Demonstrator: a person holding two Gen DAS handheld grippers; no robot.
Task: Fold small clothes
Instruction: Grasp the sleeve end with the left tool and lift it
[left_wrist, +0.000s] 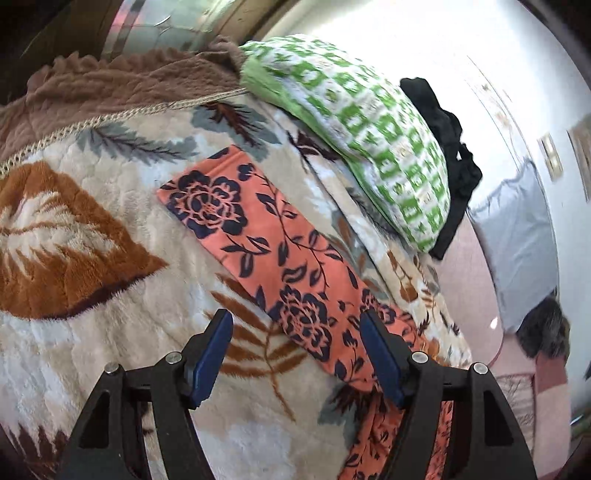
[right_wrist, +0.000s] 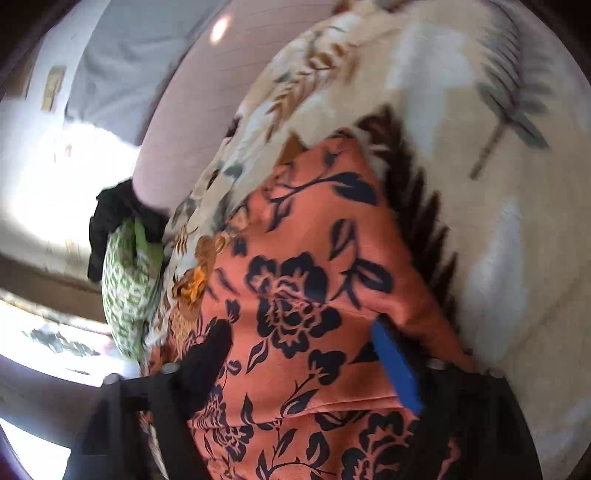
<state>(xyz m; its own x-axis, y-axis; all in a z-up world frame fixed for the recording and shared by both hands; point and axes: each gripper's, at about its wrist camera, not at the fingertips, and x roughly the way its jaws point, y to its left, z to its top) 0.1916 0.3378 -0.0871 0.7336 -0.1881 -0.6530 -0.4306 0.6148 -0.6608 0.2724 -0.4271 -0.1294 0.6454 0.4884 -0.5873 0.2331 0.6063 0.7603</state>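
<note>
Left fingers (left_wrist: 295, 360) wide open, holding nothing. Right fingers (right_wrist: 310, 363) wide open too, right over the orange flowered cloth (left_wrist: 258, 254), lying long, slanting away.

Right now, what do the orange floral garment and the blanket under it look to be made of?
Orange floral garment: looks like thin, smooth woven or jersey fabric, matte; it lies flat with crisp edges. Leaf-print blanket: plush fleece, probably synthetic; a fuzzy raised pile shows.
</note>
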